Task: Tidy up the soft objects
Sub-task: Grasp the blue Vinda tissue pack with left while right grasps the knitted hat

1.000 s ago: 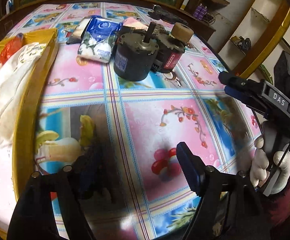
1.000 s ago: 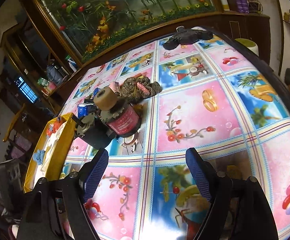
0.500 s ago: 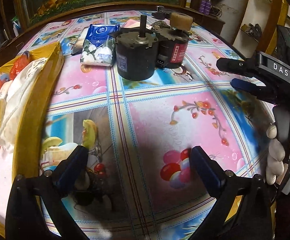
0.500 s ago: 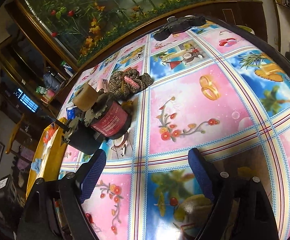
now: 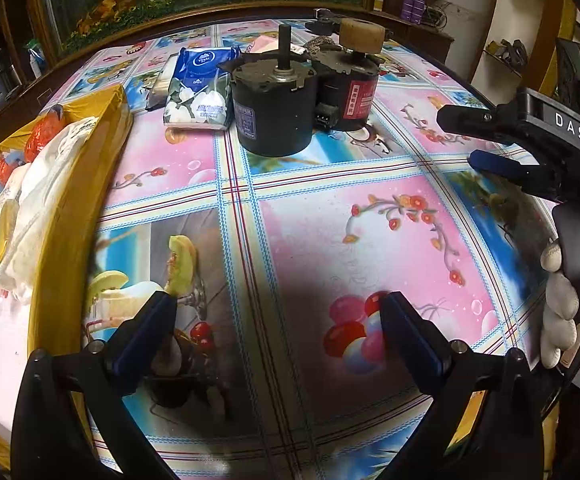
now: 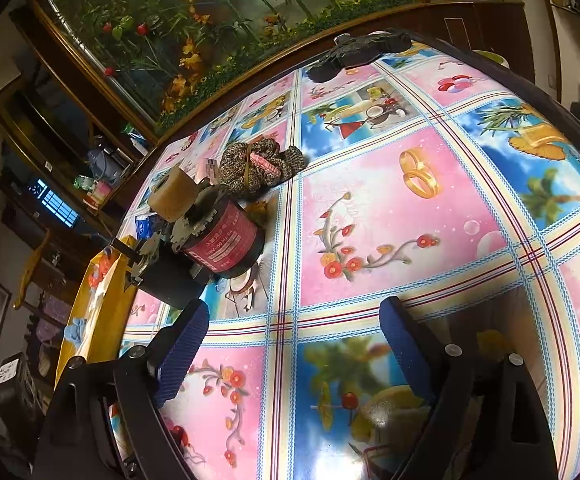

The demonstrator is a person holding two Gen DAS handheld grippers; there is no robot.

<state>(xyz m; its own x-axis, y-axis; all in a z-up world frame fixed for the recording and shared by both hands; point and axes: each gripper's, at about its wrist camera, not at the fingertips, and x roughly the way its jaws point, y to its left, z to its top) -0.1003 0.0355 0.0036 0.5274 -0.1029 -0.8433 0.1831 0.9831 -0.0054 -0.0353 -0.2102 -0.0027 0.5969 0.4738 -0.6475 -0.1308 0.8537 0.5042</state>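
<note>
Yellow cardboard walls of the box (image 5: pixel 74 184) at the left edge of the surface (image 5: pixel 370 232) already hold soft goods: white cloth (image 5: pixel 38 200), an orange bag (image 5: pixel 44 136) and something blue. We judge the tissue pack (image 5: pixel 200 88) and the knitted brown bundle (image 6: pixel 258 166) at the far side to be the soft items not yet sorted, and both sit just beside two hard things, the black motor (image 5: pixel 272 116) and the red-labelled motor (image 6: pixel 222 246) with its tan roller (image 6: pixel 170 194). Our left gripper (image 5: pixel 278 332) has jaws that have just been opening and now stand fully wide with only patterned vinyl between them; our right gripper (image 6: pixel 290 344) has likewise just been opening, wide and empty, held in a white-gloved hand (image 5: pixel 566 304). The main risk, as we see it, is reaching past the motors: a jaw could catch the upright shaft or the roller, tip a motor or shove it into the tissue pack. The pack's slick wrapper could slip from a shallow pinch, and the loose knit could snag and trail. With both grippers over the same patch, they could also collide.
</note>
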